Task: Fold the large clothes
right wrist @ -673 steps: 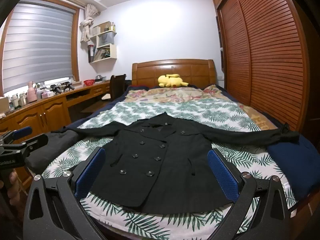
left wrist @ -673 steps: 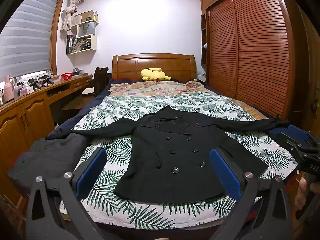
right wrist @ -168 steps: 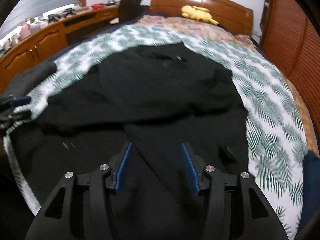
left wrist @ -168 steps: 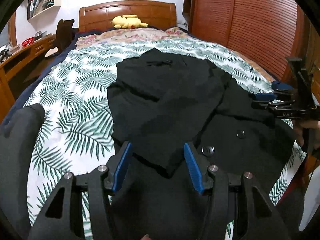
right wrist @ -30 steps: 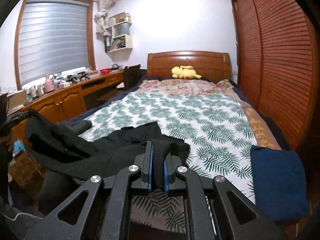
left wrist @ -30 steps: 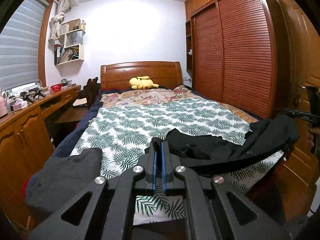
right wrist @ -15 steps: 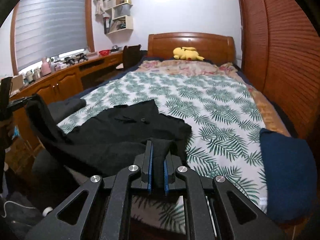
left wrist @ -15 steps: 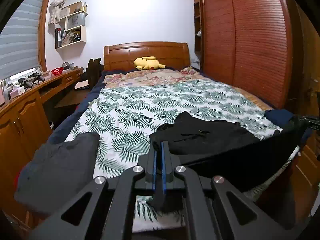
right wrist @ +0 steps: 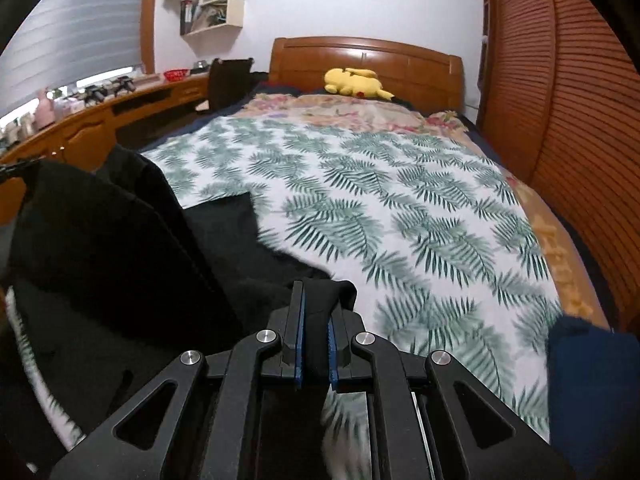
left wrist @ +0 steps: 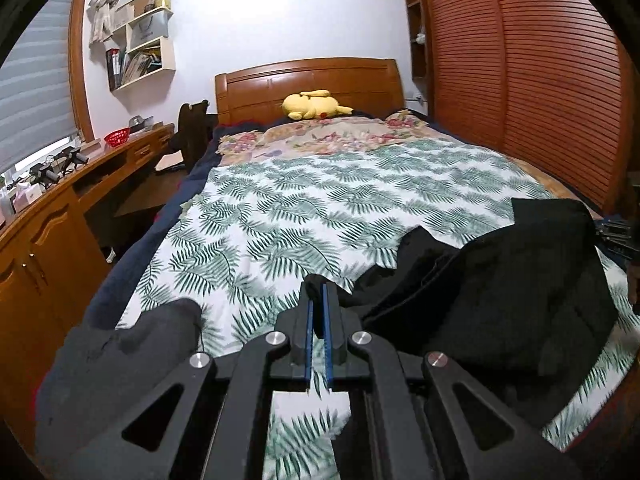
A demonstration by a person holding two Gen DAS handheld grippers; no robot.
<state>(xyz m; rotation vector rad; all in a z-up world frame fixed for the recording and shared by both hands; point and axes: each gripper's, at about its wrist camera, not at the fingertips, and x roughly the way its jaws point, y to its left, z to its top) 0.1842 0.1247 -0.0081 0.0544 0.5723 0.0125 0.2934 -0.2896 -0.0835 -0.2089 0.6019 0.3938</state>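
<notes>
The black coat (left wrist: 500, 292) hangs folded between my two grippers over the foot of the bed. My left gripper (left wrist: 317, 304) is shut on one black corner of it. My right gripper (right wrist: 316, 312) is shut on the other corner, and the coat (right wrist: 120, 264) spreads to its left. Part of the coat rests on the leaf-print bedspread (left wrist: 360, 200). The right gripper also shows at the right edge of the left wrist view (left wrist: 616, 236).
A dark grey folded garment (left wrist: 120, 356) lies at the bed's near left corner. A blue folded garment (right wrist: 592, 384) lies at the near right corner. A yellow plush toy (left wrist: 312, 106) sits by the headboard. A wooden desk (left wrist: 48, 208) runs along the left, a wardrobe (left wrist: 520, 80) along the right.
Both grippers have dropped lower and moved forward over the bed with the coat, so more of it now lies on the bedspread.
</notes>
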